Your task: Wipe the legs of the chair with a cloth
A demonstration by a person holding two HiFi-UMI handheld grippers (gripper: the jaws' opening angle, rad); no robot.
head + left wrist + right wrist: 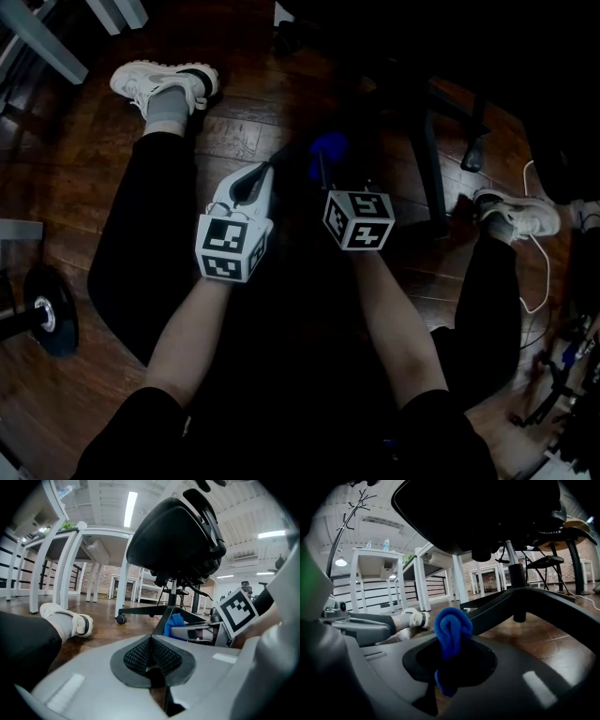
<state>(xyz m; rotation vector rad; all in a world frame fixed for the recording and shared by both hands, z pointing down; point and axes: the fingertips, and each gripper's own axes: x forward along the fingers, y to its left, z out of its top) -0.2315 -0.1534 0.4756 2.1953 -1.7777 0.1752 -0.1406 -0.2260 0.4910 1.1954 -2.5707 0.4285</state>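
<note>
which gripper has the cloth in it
The right gripper: its jaws are shut on the blue cloth, which bunches up above them. The left gripper is shut with nothing between its jaws.

A blue cloth (452, 630) is seen to be of soft, nubby fabric, and a black chair leg (543, 604) of smooth matt plastic. Gloss is shown by the dark wooden plank floor (234, 112).

This looks like an open office or shared workroom. Rows of white desks (101, 530) stand on a dark wooden floor (234, 112) under long ceiling lamps (131, 508). A black swivel chair (178, 541) on casters is close by, and a coat stand (357, 501) rises near one desk.
</note>
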